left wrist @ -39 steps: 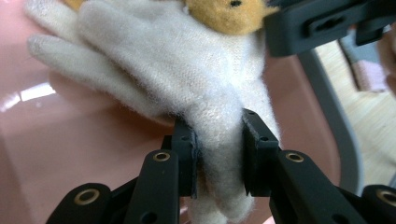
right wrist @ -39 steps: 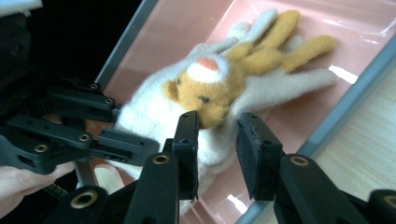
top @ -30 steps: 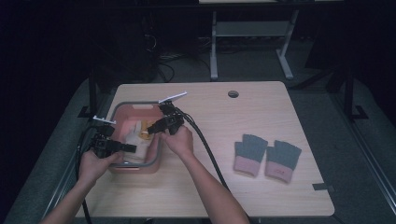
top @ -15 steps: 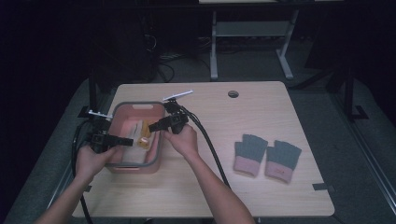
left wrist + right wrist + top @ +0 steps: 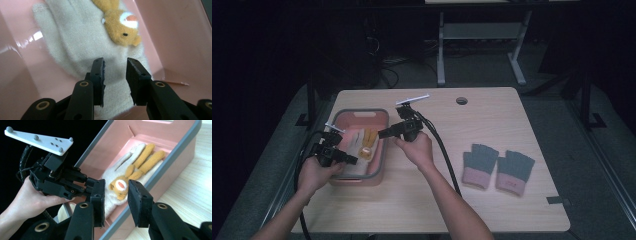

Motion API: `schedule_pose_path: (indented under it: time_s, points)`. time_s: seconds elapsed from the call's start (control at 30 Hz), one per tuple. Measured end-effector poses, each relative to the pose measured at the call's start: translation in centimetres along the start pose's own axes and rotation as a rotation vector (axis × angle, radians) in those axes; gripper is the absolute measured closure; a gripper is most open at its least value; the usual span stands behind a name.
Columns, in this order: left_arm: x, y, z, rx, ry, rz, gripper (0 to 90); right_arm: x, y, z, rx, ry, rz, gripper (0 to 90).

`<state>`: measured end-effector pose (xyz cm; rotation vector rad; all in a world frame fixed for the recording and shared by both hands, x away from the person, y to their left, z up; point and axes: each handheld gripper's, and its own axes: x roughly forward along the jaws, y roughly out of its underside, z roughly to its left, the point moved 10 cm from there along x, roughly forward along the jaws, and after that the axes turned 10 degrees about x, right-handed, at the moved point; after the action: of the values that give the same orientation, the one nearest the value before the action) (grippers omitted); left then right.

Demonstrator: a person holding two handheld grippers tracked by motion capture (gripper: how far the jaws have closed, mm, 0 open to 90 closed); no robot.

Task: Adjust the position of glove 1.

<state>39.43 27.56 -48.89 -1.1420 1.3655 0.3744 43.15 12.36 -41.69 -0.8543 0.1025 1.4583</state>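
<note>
Cream glove point(image 5: 75, 47): lies flat on the floor of the pink bin point(image 5: 379, 165), at the left of the counter point(image 5: 492, 200); an orange plush animal point(image 5: 120, 27) sits on its back.

Left gripper point(image 5: 115, 65): inside the bin, low over the glove's cuff end; jaws have just been closing, a gap remains, and the pads press on nothing.

Right gripper point(image 5: 116, 186): held above the bin's right rim; jaws apart, empty.

Grey-and-pink gloves point(image 5: 498, 167): a pair, side by side, well apart to the right.
</note>
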Motion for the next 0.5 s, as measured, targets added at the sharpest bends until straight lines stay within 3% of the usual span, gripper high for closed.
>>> schedule_pose_path:
  time_s: [0.27,0.5]
  points:
    - [-1.3,-0.9,-0.3,-0.021,0.025,-0.095,65.1,-0.9,0.1,-0.4,-0.009,0.008,-0.009,65.6]
    - [-2.9,-2.2,-1.6,0.006,0.058,-0.176,63.8,-2.1,0.1,-0.7,-0.014,0.018,-0.023,63.3]
